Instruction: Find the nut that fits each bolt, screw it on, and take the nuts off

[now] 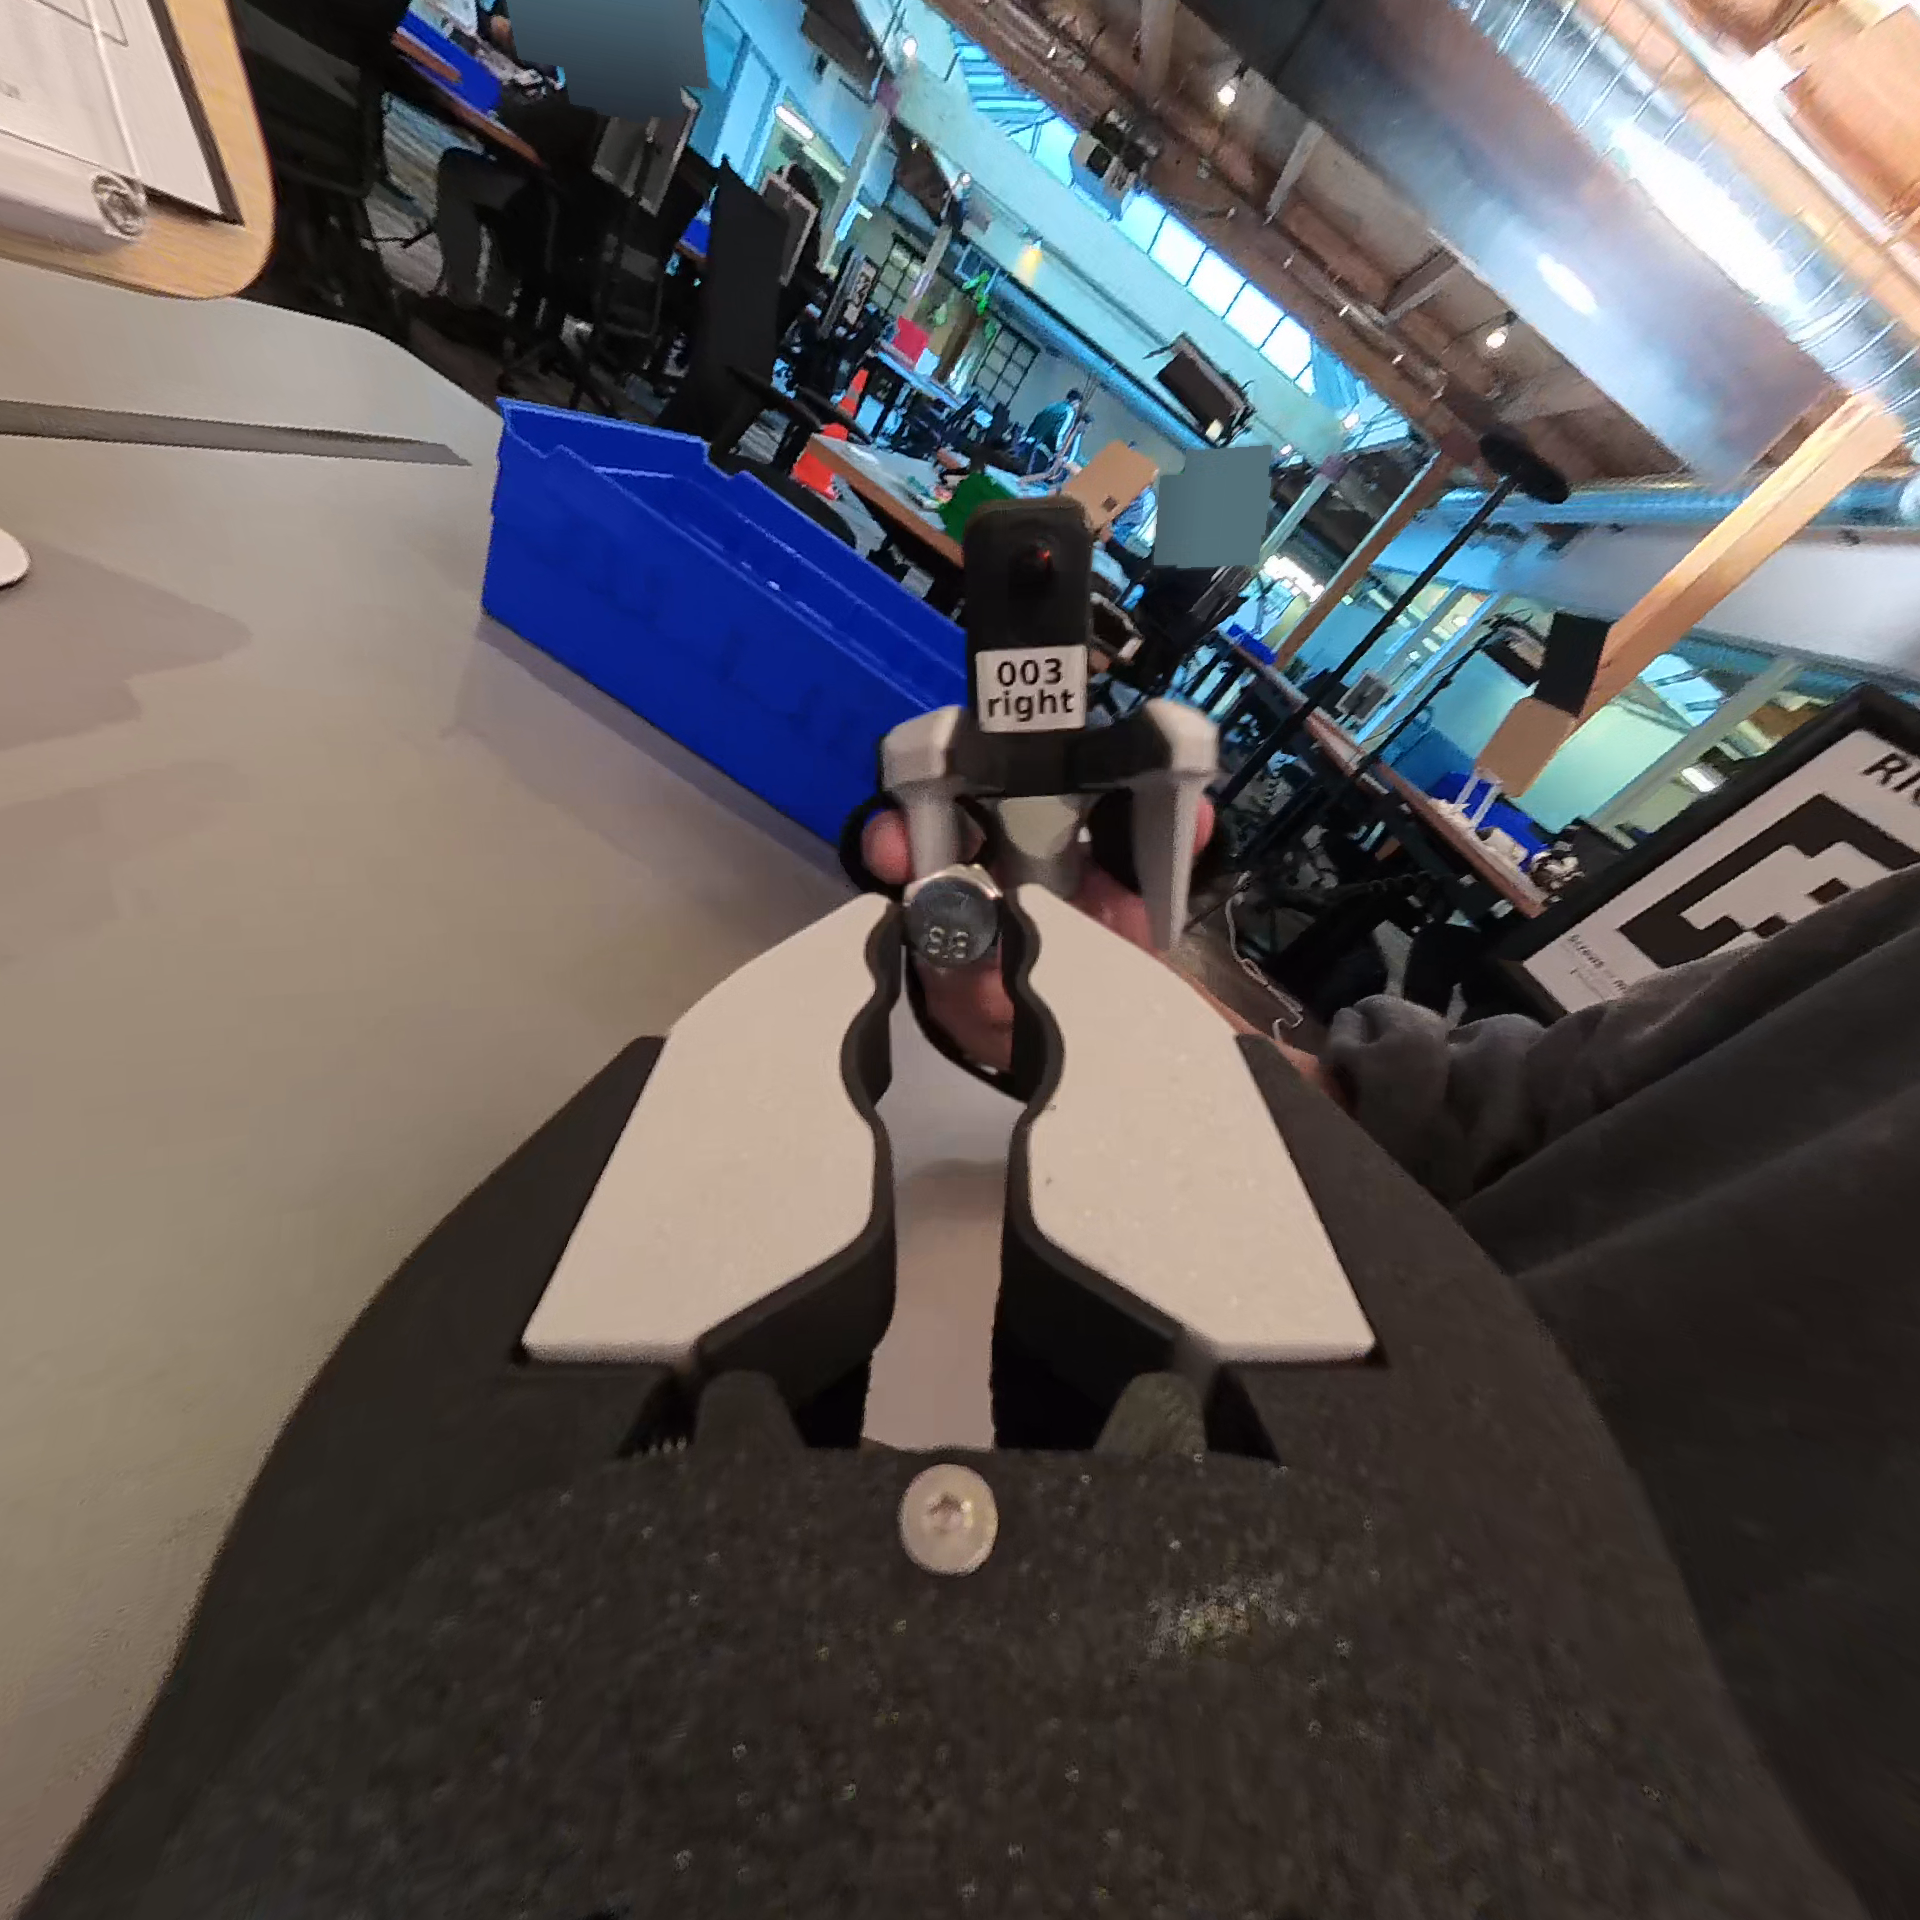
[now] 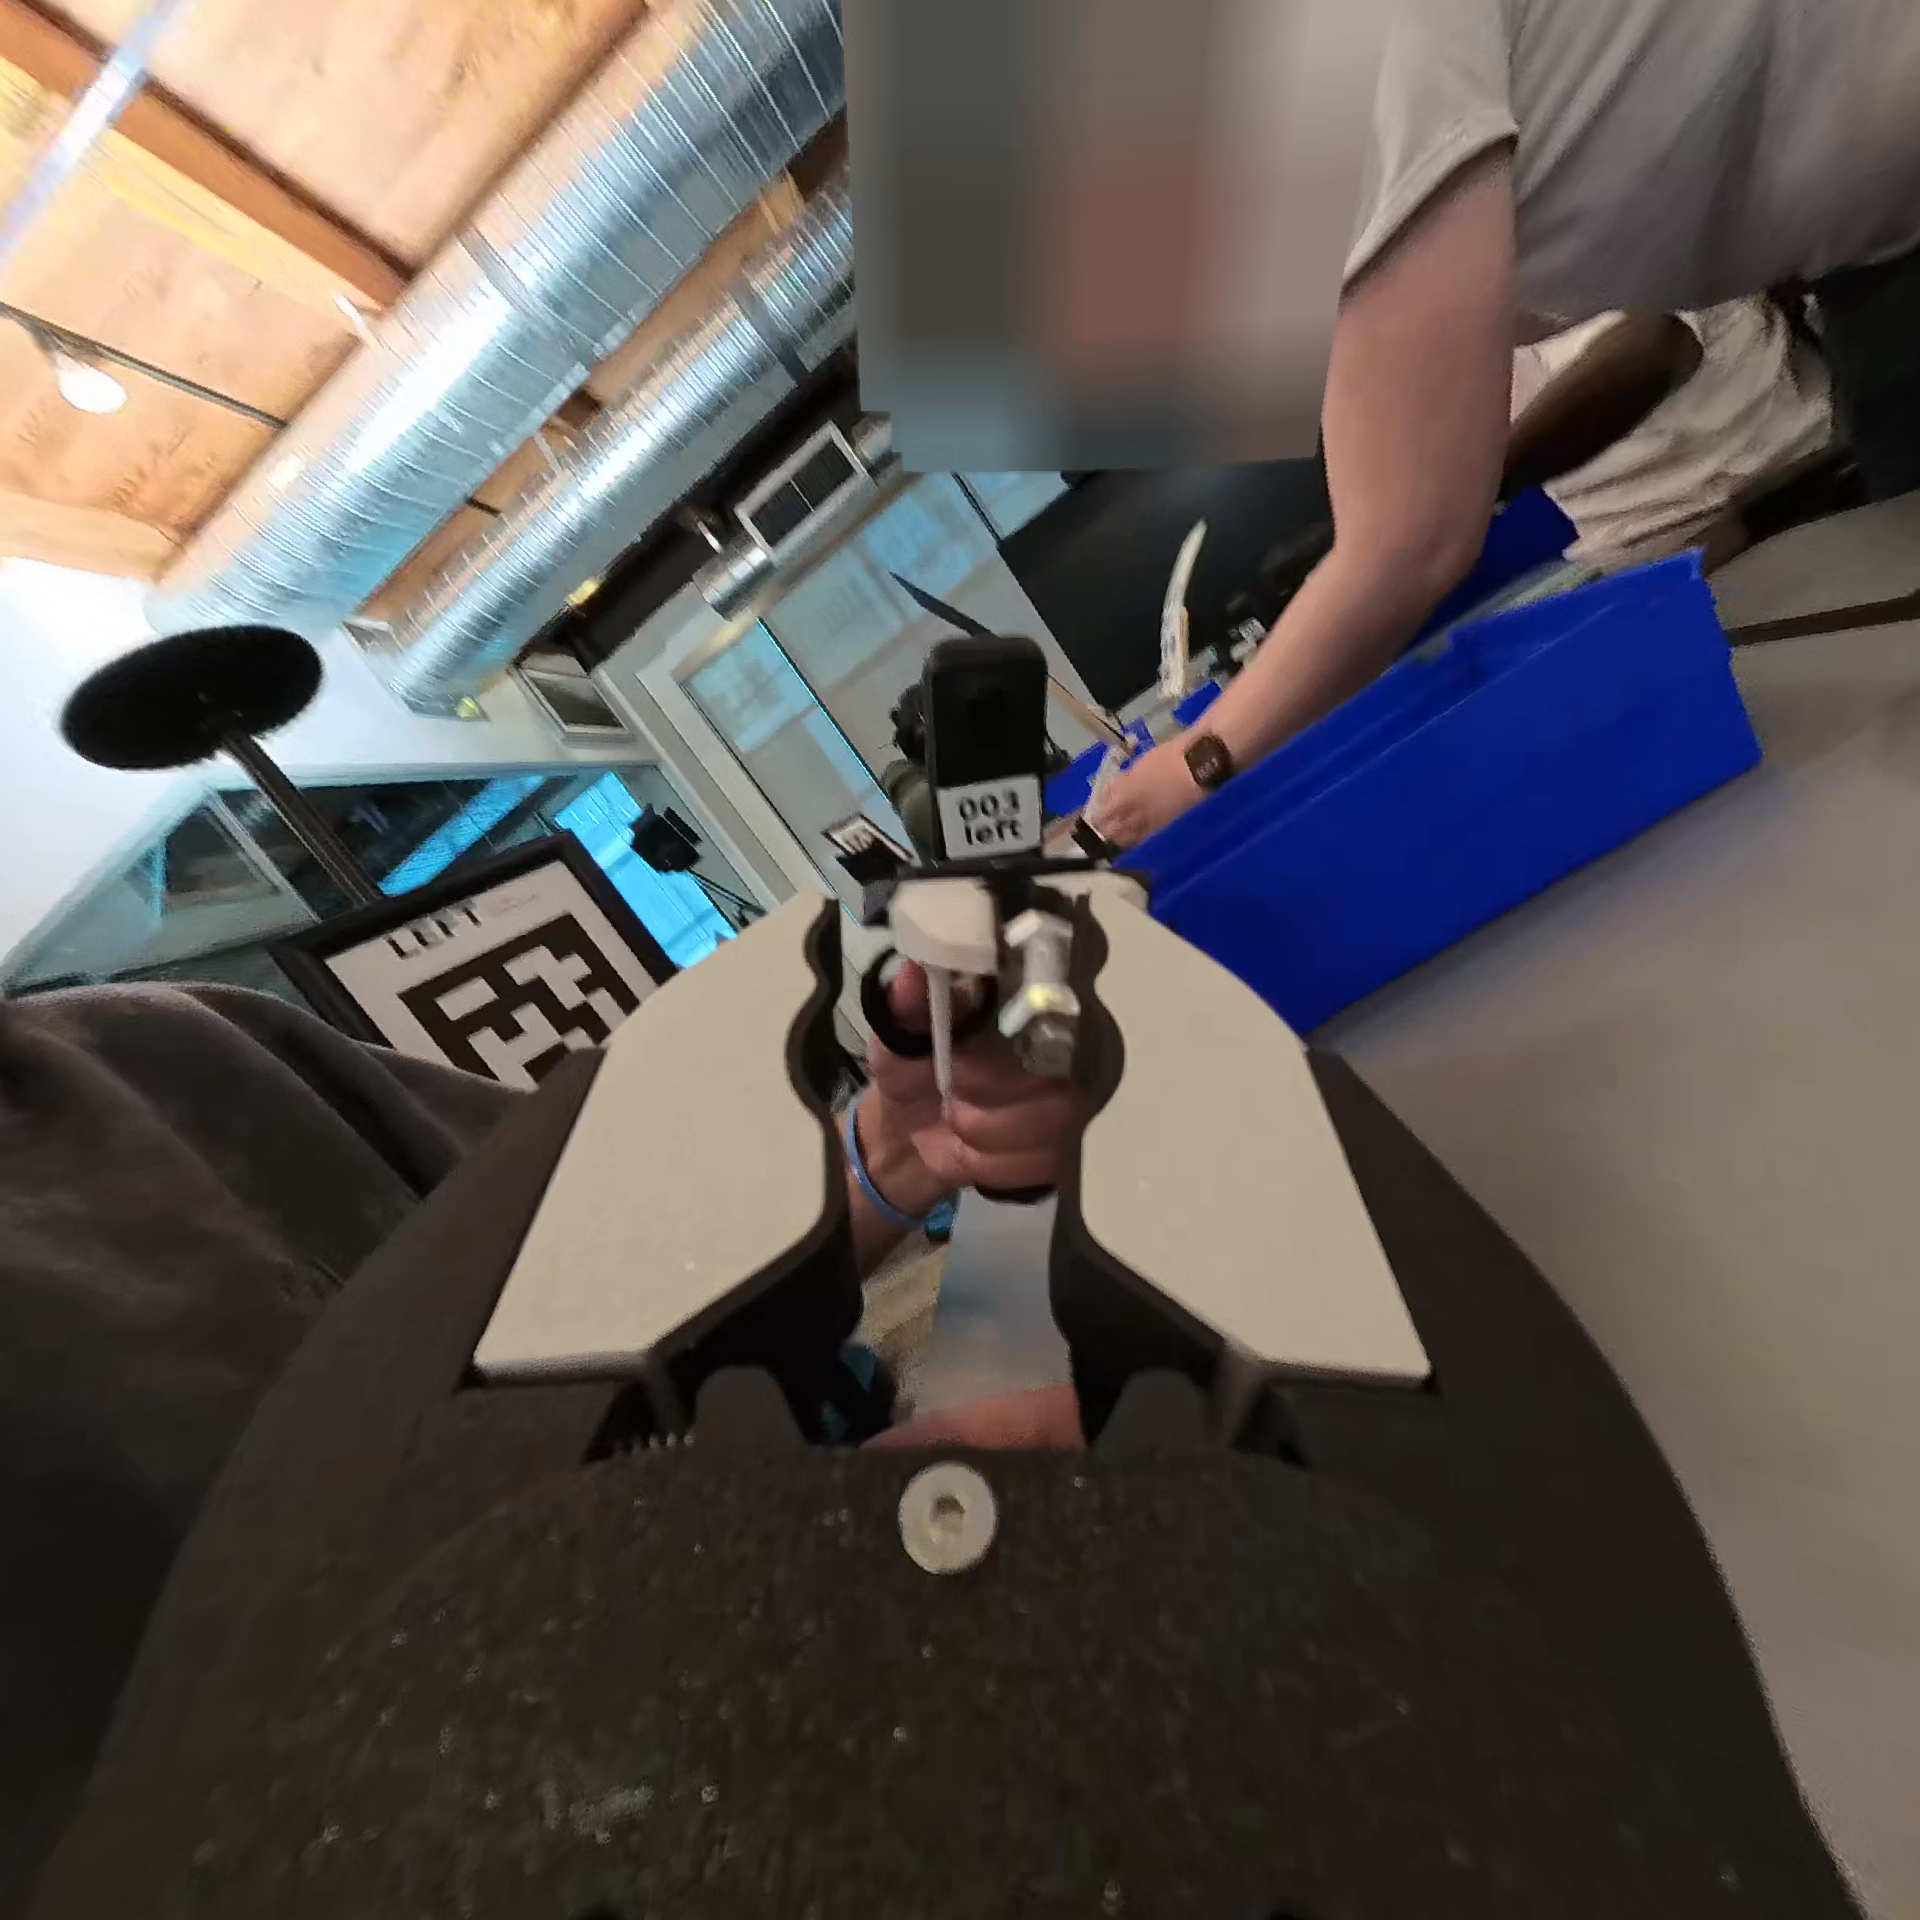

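Above the grey counter point(image 1: 260, 935), the two grippers face each other so bolt and nut can line up: the left gripper point(image 1: 951, 940) clenches the bolt point(image 1: 951, 928) by its head, while the right gripper point(image 2: 961, 997) stands released around the nut point(image 2: 1044, 1013).

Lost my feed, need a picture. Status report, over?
Left gripper shut on bolt, midair. Right gripper open, nut on bolt between its fingers, ungripped. Nothing in the way.
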Action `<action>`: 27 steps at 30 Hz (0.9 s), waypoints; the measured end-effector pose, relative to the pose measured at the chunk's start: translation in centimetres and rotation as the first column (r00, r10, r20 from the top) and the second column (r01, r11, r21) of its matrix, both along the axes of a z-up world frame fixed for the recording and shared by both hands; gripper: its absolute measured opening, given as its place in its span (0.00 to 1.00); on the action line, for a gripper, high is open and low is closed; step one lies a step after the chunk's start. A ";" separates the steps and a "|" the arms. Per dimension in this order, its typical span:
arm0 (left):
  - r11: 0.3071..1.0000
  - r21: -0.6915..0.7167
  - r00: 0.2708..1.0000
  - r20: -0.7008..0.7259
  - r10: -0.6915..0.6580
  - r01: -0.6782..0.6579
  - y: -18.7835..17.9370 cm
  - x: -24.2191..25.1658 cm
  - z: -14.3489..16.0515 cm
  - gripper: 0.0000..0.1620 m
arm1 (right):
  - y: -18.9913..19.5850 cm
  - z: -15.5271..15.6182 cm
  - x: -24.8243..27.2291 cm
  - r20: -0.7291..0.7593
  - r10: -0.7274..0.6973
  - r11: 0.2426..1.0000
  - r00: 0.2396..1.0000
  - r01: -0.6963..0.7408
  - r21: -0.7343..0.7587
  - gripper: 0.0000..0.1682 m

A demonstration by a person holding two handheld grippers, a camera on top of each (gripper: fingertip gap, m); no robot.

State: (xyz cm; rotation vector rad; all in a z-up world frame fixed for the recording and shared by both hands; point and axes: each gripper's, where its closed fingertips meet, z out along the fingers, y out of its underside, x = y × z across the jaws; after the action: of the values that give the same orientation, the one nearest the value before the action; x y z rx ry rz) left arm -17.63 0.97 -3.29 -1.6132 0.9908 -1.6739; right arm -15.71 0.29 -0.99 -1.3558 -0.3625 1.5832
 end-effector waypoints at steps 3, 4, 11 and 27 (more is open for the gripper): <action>1.000 0.018 1.000 0.015 0.004 -0.004 0.0 -0.3 0.7 0.11 | -0.1 -2.5 -1.1 0.099 0.010 1.000 0.995 -0.008 -0.024 0.26; 1.000 0.026 1.000 0.020 0.003 -0.003 0.0 -0.3 0.9 0.11 | -0.5 -2.9 -1.5 0.093 0.039 0.999 0.995 -0.035 -0.041 0.26; 0.999 0.027 0.999 -0.025 0.031 -0.031 0.6 -0.3 -0.5 0.11 | -0.4 1.0 -0.2 -0.054 0.014 0.999 0.998 -0.012 0.034 0.26; 1.000 0.008 1.000 0.025 0.018 -0.018 0.5 -0.4 0.5 0.11 | -0.1 -1.7 -0.4 0.042 -0.025 1.000 0.999 0.025 -0.002 0.27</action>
State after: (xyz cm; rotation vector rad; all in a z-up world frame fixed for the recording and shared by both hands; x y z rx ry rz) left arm -18.02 1.43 -2.82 -1.5873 0.9667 -1.6719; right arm -16.09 0.15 -2.70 -1.3922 -0.3684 1.5370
